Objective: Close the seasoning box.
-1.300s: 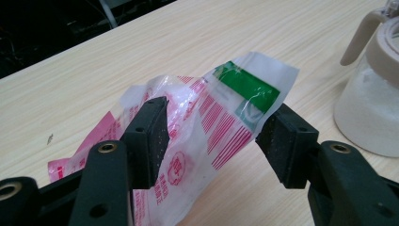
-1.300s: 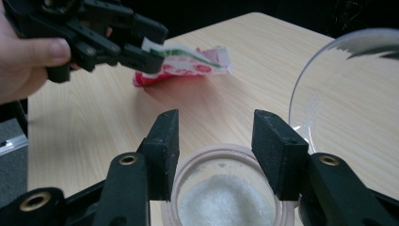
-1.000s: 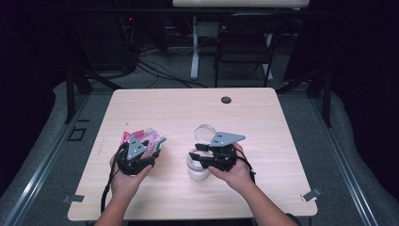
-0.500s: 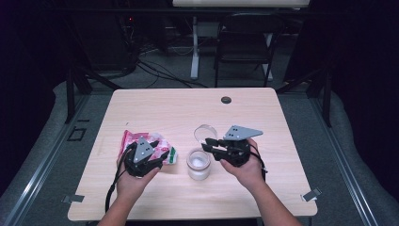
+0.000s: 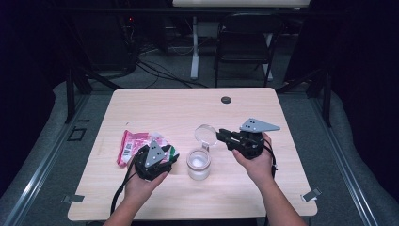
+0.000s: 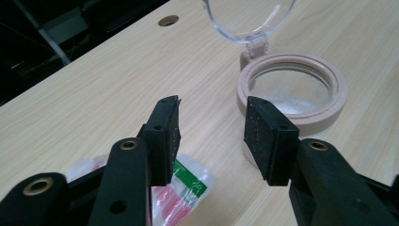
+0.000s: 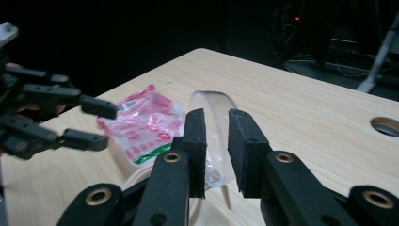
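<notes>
Nearest the bottom edge of the high view: two forearms, a black two-jaw gripper in each hand. Left gripper (image 5: 165, 153) low over the pale wooden worktop (image 5: 155, 106), jaws partly apart after just closing in somewhat, nothing between the pads — bare wood in the gap, seen from the left gripper view. Under and just behind it, a pink, white and green plastic packet (image 5: 134, 143), lying flat. Just beside that gripper, toward the middle, a round clear jar with a beige rim (image 5: 198, 163), upright, mouth open, something pale at its bottom. Hinged to the rim and raised behind the jar, a clear round plastic lid (image 5: 206, 134). Right gripper (image 5: 220, 135) level, pointing left, jaws just narrowed to a small gap with the lid's edge between them — pads against the lid or not, cannot tell. Farther back, a dark round hole (image 5: 226, 100) in the worktop. Beyond the worktop, a dark folding chair (image 5: 244, 40).
</notes>
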